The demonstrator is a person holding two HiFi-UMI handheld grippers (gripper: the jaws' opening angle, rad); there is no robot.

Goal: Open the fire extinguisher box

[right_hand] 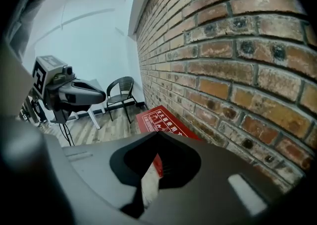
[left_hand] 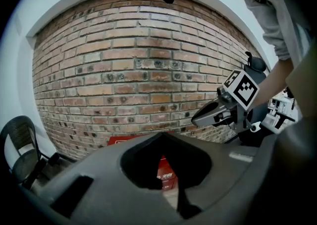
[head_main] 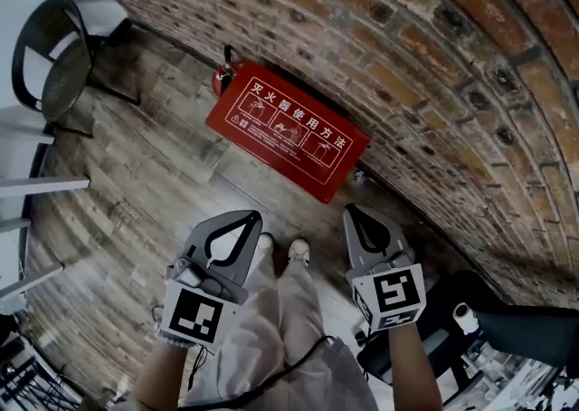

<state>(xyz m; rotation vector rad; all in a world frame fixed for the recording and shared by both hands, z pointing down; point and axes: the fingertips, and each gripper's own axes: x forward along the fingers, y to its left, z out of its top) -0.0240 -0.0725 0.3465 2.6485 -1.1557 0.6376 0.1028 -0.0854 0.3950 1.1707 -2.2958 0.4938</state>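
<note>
Legs in pale trousers [head_main: 280, 328] and light shoes [head_main: 298, 252] sit nearest, right beneath you. Your left gripper [head_main: 256, 216] and right gripper [head_main: 349, 210] hang on either side of them, off the floor, each with its jaws closed tip to tip and nothing between them. Only grey-brown wooden floor planks [head_main: 154, 183] lie between your feet and the fire extinguisher box [head_main: 288, 133], a flat red rectangular metal case. Its lid is shut and faces up, printed with a row of white Chinese characters over white framed pictograms. It rests on the floor at the foot of the rough red brick wall [head_main: 434, 65], its back edge against the bricks. Just beside its far left end stands a small red cylinder with a black top [head_main: 223, 76]. To your right, low down, bulky black equipment [head_main: 507, 328] sits near the wall. Well apart to your left stand white table legs [head_main: 45, 185] and, farther off, a black mesh chair [head_main: 54, 56]. The box's long axis runs along the wall, from upper left to lower right in the head view, with its long front edge turned toward you.
</note>
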